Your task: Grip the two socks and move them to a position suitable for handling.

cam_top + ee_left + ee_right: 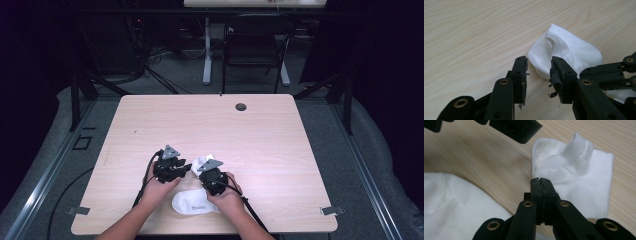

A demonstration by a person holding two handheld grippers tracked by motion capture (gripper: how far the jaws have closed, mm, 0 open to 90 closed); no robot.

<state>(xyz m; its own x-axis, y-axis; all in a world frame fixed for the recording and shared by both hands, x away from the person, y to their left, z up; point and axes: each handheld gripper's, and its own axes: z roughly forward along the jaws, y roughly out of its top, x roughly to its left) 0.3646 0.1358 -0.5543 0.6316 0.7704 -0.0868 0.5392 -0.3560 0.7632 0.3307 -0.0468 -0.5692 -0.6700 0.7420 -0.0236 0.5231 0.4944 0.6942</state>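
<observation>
On the wooden table (260, 135), the left gripper (539, 75) stood with its jaws parted at the near edge of a folded white sock (566, 53), while the right gripper (541, 182) was pressed closed on that sock's edge, a second white sock (192, 204) lying flat just beside the hands.

The high view is soft and low in detail, its surroundings sunk in near-black while the table (260, 135) is evenly lit from above, without glare. Both gripper views are brighter. In the left gripper view the sock (569, 53) nearly washes out, with faint folds. In the right gripper view soft shadows lie beside the cloth (579, 182), and near edges blur.
</observation>
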